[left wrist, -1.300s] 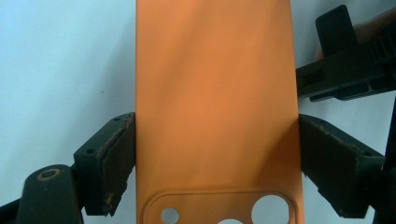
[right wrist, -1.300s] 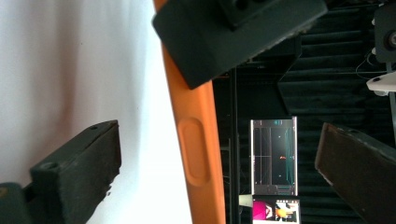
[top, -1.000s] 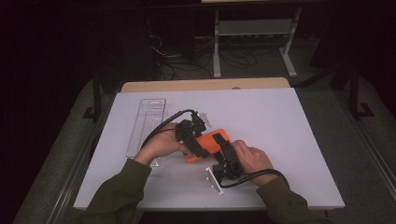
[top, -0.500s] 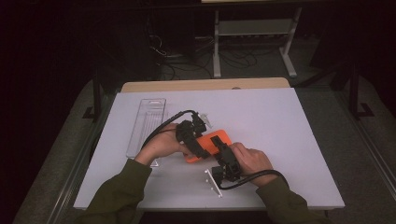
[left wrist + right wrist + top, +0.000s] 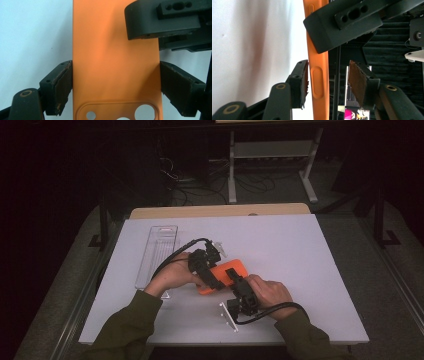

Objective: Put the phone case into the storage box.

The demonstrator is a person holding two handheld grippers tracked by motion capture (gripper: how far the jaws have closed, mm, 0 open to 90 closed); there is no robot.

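Orange case [image 5: 227, 274] held just above the white table [image 5: 310, 250], near its front middle, between both hands. Left gripper [image 5: 116, 87] clamped across the case's width, both pads [image 5: 62, 85] pressed on its long edges (camera cutout end nearest this gripper's camera). Right gripper [image 5: 328, 82] straddles the case's edge: jaws have just been closing, left pad [image 5: 305, 77] touching or just beside the button side, right pad [image 5: 359, 82] apart from it, so no grip. Clear tray [image 5: 157, 255] lies well to the left.
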